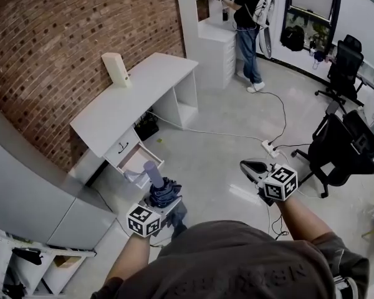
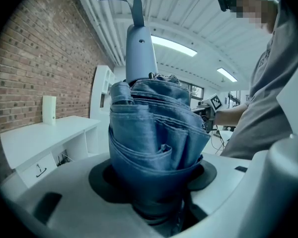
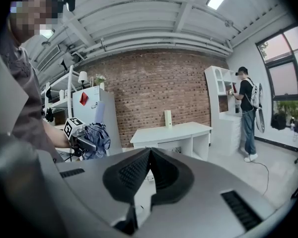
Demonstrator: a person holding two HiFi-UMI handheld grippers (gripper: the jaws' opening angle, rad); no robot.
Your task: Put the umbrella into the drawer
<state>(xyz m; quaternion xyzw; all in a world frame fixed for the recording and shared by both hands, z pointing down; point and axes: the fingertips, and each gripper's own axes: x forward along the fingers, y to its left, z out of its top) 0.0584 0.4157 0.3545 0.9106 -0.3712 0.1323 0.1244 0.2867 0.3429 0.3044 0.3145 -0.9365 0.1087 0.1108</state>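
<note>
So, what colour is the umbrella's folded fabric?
The umbrella has denim-blue fabric, clearest in the left gripper view.

The left tongs are clamping a folded umbrella by its bunched cloth, with the jaws standing apart around it and the handle end sticking up beyond them. The left forearm is reaching forward and low, with the tongs tilting slightly downward. The right tongs are carrying nothing. Their pads seem to be meeting at the tips, though a slit is showing lower down. The right forearm is stretching forward, well apart from the left.
</note>
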